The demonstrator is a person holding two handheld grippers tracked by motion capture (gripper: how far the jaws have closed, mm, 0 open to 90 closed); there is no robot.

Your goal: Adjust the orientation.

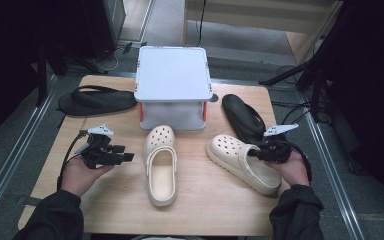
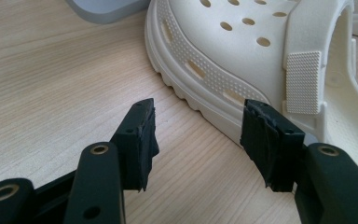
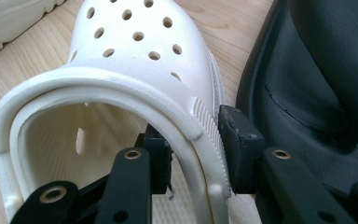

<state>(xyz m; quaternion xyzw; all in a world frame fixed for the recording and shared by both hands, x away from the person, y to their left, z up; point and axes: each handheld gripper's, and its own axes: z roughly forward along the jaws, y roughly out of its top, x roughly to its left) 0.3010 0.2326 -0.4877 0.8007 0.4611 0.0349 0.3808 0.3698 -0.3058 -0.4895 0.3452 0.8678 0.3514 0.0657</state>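
Observation:
Two cream clogs lie on the wooden table (image 1: 205, 205). The middle clog (image 1: 161, 165) points away from me; its perforated side (image 2: 242, 42) is just ahead of my left gripper (image 1: 128, 157), which hovers open and empty (image 2: 198, 140) beside the sole. The right clog (image 1: 240, 160) lies angled with its toe to the left. My right gripper (image 1: 254, 153) straddles that clog's side wall (image 3: 135, 51) near the opening (image 3: 193, 149): one jaw inside, the other at the ridged outer side. Its jaws stand apart, and the inner pad is partly hidden by the rim.
A white lidded box (image 1: 172, 75) stands at the table's back centre; its corner (image 2: 107, 7) lies beyond the left gripper. One black flip-flop (image 1: 97, 101) lies back left, another (image 1: 242, 117) right beside the right clog (image 3: 317, 70). Bare wood lies along the front.

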